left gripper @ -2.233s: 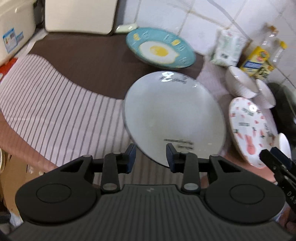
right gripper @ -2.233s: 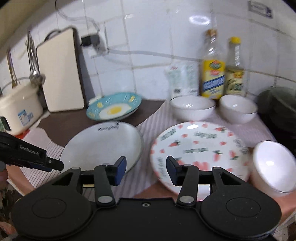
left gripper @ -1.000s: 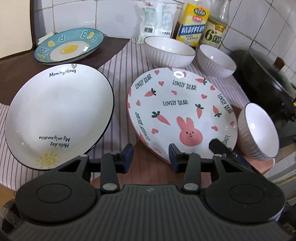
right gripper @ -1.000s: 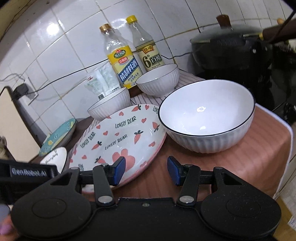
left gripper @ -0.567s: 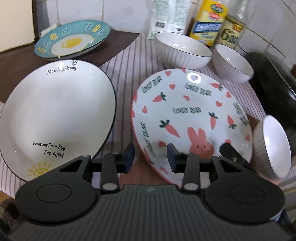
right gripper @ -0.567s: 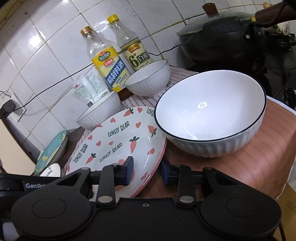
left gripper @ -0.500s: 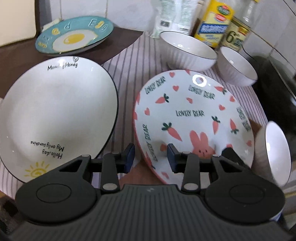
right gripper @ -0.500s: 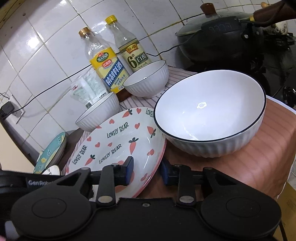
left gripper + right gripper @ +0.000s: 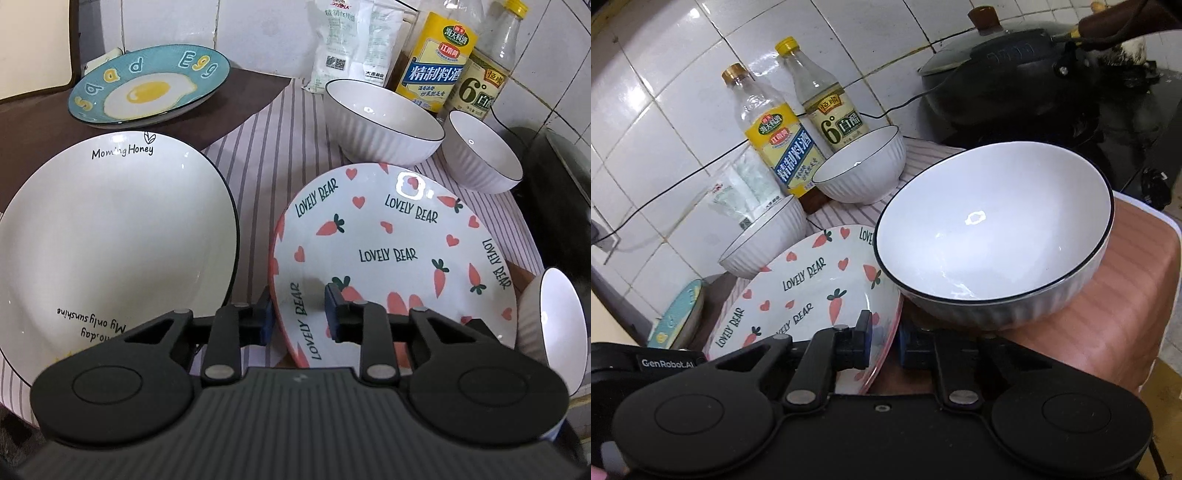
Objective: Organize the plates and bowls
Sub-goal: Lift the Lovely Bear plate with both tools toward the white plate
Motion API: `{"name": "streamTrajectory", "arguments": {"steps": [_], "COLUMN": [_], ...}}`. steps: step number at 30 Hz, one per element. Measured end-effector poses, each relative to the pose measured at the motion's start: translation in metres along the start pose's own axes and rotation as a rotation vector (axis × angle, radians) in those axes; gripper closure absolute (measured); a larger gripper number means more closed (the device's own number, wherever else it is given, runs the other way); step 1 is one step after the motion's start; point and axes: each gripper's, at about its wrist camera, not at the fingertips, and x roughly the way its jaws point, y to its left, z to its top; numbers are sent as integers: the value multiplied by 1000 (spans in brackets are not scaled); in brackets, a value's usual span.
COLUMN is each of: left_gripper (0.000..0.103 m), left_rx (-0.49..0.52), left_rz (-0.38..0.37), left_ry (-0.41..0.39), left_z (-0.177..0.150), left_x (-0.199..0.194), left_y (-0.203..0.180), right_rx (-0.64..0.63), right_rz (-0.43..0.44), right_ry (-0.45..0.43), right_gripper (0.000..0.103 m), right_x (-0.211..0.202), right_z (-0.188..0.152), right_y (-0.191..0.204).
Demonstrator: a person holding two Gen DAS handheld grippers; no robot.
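- Both grippers are at the near rim of the carrot plate (image 9: 399, 236), which lies on the striped cloth (image 9: 266, 147) between the large white plate (image 9: 110, 236) and the near bowl (image 9: 993, 236).
- The left gripper (image 9: 297, 314) has its jaws set either side of the plate's near-left rim, one outside and one over the face; a gap shows, so I judge it poised and not yet clamped.
- The right gripper (image 9: 884, 341) straddles the plate's near-right edge with its jaws drawn close. They look pinched on the rim, though contact is hard to confirm.
- The step in hand seems to be a two-handed pickup of this plate, probably to stack it with another plate.
- Next, the left jaws need to close firmly, then both hands should lift together and level, clearing the near bowl that sits just beside the plate.
- The left view alone shows the white plate and the blue egg plate (image 9: 147, 88), the likely stacking spots.
- The right view alone shows how tightly the near bowl crowds the plate's edge, plus the dark pot (image 9: 1015, 74) behind.
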Motion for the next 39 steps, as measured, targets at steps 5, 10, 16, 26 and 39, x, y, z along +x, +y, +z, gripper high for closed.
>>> {"name": "streamTrajectory", "arguments": {"steps": [5, 10, 16, 26, 39], "left_gripper": [80, 81, 80, 80, 81], "left_rx": [54, 73, 85, 110, 82], "left_rz": [4, 3, -9, -31, -62], "left_ry": [22, 27, -12, -46, -97], "left_z": [3, 0, -8, -6, 4], "left_x": [-7, -15, -36, -71, -121], "left_y": [3, 4, 7, 19, 77], "right_rx": [-78, -92, -107, -154, -218], "right_rz": [2, 30, 64, 100, 190], "right_ry": [44, 65, 58, 59, 57], "right_gripper": [85, 84, 83, 83, 83], "right_x": [-9, -18, -33, -53, -76], "right_z": [3, 6, 10, 19, 17], "right_y": [9, 9, 11, 29, 86]}}
